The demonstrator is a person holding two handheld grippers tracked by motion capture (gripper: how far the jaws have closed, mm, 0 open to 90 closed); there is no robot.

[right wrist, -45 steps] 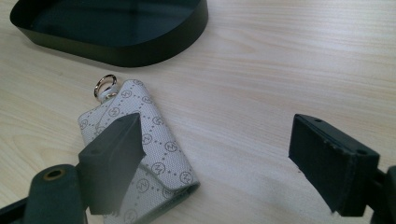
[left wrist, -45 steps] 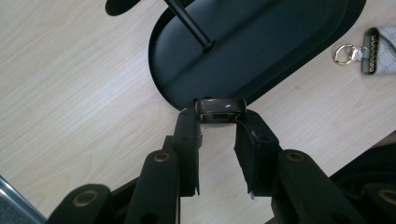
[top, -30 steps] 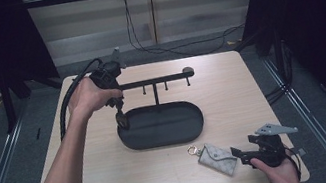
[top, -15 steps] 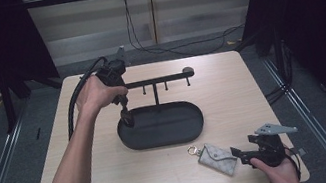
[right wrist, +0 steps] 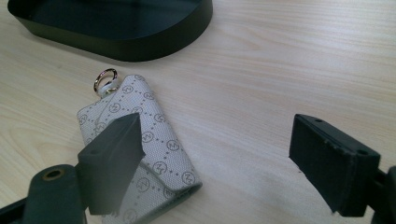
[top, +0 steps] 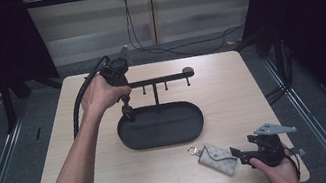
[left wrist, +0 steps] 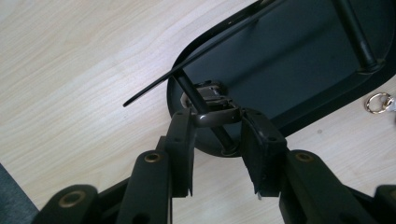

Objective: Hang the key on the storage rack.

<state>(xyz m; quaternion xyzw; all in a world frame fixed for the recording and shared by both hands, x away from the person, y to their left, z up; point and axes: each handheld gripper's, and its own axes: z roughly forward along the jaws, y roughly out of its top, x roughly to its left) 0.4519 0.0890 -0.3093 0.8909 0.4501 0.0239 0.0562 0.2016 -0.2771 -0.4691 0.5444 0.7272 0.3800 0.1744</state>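
1. The left gripper (left wrist: 212, 140) stands at the left end of the black oval tray (top: 193, 132). Its fingers (left wrist: 180, 140) have just been opening, and a small dark buckle-like metal piece (left wrist: 212, 109) sits between them at the foot of a thin rod; whether the pads grip it is unclear.
2. That position suggests the piece is being set on the stand (top: 154, 80), a T-shaped rail with short pegs.
3. The right gripper (right wrist: 229, 158) rests low at the near right, fingers spread wide, nothing between them.
4. A grey monogram-print key pouch (right wrist: 149, 154) with a gold ring lies flat on the pale wood-grain worktop (top: 251, 86), beside the left finger.
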